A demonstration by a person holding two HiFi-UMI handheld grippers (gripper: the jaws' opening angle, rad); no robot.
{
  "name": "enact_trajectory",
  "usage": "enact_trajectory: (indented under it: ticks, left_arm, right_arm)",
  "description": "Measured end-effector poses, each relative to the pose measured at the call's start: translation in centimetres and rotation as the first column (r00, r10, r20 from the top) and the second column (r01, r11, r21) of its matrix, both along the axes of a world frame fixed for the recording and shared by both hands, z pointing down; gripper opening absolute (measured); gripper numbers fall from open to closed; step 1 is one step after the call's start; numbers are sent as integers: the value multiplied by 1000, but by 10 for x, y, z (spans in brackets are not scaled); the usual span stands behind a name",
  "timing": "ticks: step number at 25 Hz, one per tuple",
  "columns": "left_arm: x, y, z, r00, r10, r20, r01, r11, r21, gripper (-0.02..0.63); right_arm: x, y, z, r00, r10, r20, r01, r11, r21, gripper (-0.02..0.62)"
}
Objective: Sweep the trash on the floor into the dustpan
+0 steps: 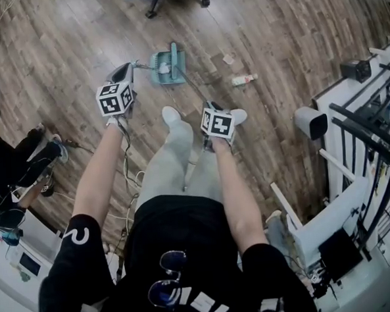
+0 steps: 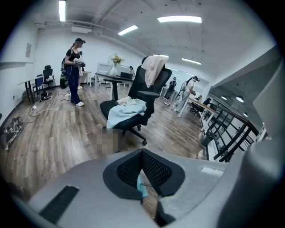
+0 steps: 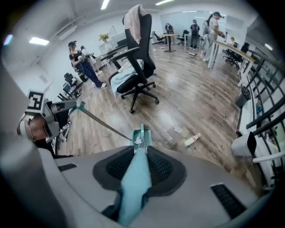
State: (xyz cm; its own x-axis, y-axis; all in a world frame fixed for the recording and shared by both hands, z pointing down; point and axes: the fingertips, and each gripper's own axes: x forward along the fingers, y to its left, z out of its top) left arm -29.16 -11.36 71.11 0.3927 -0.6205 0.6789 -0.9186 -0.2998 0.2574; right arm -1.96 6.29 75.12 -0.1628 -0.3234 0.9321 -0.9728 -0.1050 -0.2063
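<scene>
Two bits of trash, a bottle and a paper scrap, lie on the floor to the right of the dustpan, ahead-right of the right gripper, whose fingers clench a teal handle running to the pan, while the farther left gripper clamps a thin rod.

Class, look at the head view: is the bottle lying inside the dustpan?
No, the bottle lies on the wooden floor, apart from the dustpan.

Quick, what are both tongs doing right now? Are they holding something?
Left tongs: closed, holding a thin handle.
Right tongs: closed, holding a teal handle.
</scene>
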Motion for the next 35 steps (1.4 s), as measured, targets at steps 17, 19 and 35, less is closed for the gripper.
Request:
enact_trajectory:
  ticks: [17, 19, 35]
  left_arm:
    - [104, 10, 1, 996, 91, 6, -91, 994, -59, -2]
    - [144, 10, -4, 991, 131, -2, -131, 990, -53, -2]
    - [447, -17, -18, 956, 289, -55, -290, 957, -3, -2]
  right_arm:
    - [128, -12, -33, 988, 154, -4, -153, 987, 51, 84]
    - [162, -12, -35, 983, 182, -7, -181, 982, 57, 84]
    - [437, -32, -23, 951, 285, -124, -279, 958, 61, 84]
